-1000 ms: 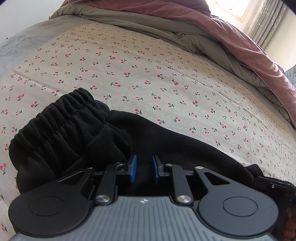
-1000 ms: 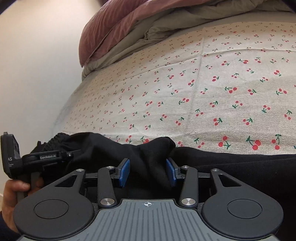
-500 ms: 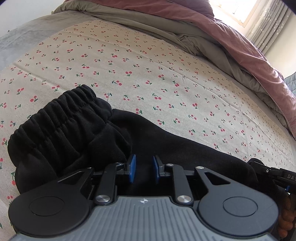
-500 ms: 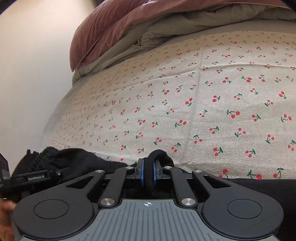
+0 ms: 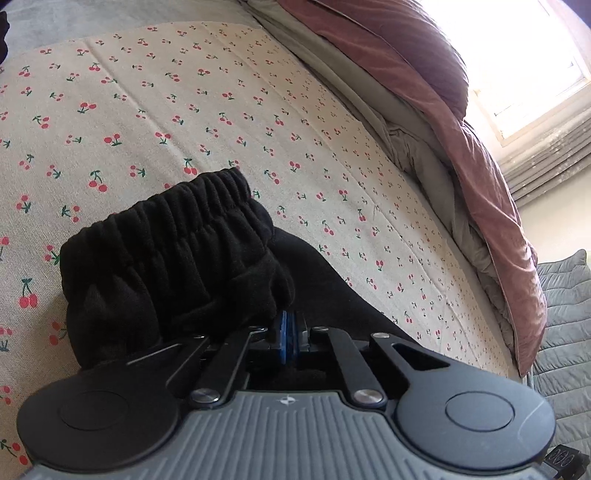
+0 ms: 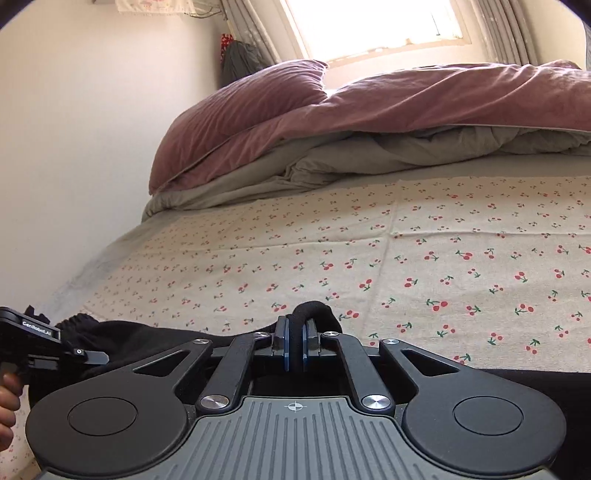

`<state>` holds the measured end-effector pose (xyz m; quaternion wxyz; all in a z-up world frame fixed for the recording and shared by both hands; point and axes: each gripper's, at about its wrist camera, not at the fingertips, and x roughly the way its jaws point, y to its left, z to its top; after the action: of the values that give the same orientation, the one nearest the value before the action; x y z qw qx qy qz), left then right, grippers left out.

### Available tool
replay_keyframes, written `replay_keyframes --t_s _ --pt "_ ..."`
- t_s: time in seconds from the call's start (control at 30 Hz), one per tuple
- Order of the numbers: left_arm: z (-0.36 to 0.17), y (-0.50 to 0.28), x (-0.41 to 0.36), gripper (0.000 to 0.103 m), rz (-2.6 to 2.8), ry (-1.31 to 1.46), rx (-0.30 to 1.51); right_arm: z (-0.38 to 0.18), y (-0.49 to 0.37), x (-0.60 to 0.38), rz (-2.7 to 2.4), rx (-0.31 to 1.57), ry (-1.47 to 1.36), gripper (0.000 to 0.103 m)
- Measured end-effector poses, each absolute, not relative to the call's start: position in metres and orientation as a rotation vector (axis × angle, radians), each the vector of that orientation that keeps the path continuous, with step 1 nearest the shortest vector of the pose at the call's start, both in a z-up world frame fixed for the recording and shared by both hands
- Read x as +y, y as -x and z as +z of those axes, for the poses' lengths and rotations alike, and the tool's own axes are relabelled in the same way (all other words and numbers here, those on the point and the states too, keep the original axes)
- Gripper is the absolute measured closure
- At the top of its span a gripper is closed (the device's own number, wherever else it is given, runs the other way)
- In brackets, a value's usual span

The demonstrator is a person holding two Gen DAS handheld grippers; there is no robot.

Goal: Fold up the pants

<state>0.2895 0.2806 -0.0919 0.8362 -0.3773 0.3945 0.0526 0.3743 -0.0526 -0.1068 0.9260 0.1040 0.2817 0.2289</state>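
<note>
Black fleece pants [image 5: 166,258] lie bunched on the cherry-print sheet [image 5: 184,110], with the elastic waistband [image 5: 177,210] toward the far left. My left gripper [image 5: 288,328] is shut, its blue pads together and its tips against the black cloth; I see no fold between the pads. In the right wrist view my right gripper [image 6: 294,343] is shut on a raised fold [image 6: 314,310] of the pants [image 6: 147,339], which pokes up above the pads. The left gripper's body and the hand [image 6: 7,398] holding it show at the far left edge.
A pink duvet [image 6: 406,103] over a grey blanket [image 6: 332,162] is heaped along the far side of the bed, under a bright window [image 6: 369,26]. A wall [image 6: 74,147] runs along the left. A grey quilted cover [image 5: 561,314] lies beyond the bed's right edge.
My right gripper closed on a fold of the pants and rose a little with it. The left gripper's pads came together, and its view rolled and shifted over the waistband.
</note>
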Motion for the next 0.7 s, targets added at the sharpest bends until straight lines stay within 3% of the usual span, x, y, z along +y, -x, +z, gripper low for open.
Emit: replay_keyframes --t_s 0.07,0.17,0.23,0.4,0.53,0.63,0.7 --pt "-0.081 -0.286 0.285 0.086 0.075 0.783 0.77 -0.095 -0.366 -0.05 0.501 0.514 -0.213 0.097" --pt "-0.064 -0.283 0.291 0.063 0.085 0.735 0.692 -0.104 -0.38 -0.05 0.47 0.598 -0.22 0.097" --pt "-0.058 -0.289 0.298 0.053 0.075 0.685 0.683 -0.118 -0.388 -0.047 0.455 0.681 -0.205 0.097" --pt "-0.052 -0.295 0.306 0.046 0.293 0.534 0.694 -0.123 -0.387 -0.042 0.481 0.745 -0.176 0.092" --pt "-0.052 -0.303 0.296 0.019 0.27 0.374 0.707 -0.125 -0.408 -0.049 0.514 0.83 -0.241 0.087" --pt "-0.076 -0.315 0.302 0.019 0.252 0.433 0.819 -0.137 -0.435 -0.055 0.531 0.951 -0.354 0.08" --pt "-0.092 -0.318 0.301 0.026 0.268 0.461 0.862 -0.152 -0.455 -0.065 0.505 1.067 -0.506 0.081"
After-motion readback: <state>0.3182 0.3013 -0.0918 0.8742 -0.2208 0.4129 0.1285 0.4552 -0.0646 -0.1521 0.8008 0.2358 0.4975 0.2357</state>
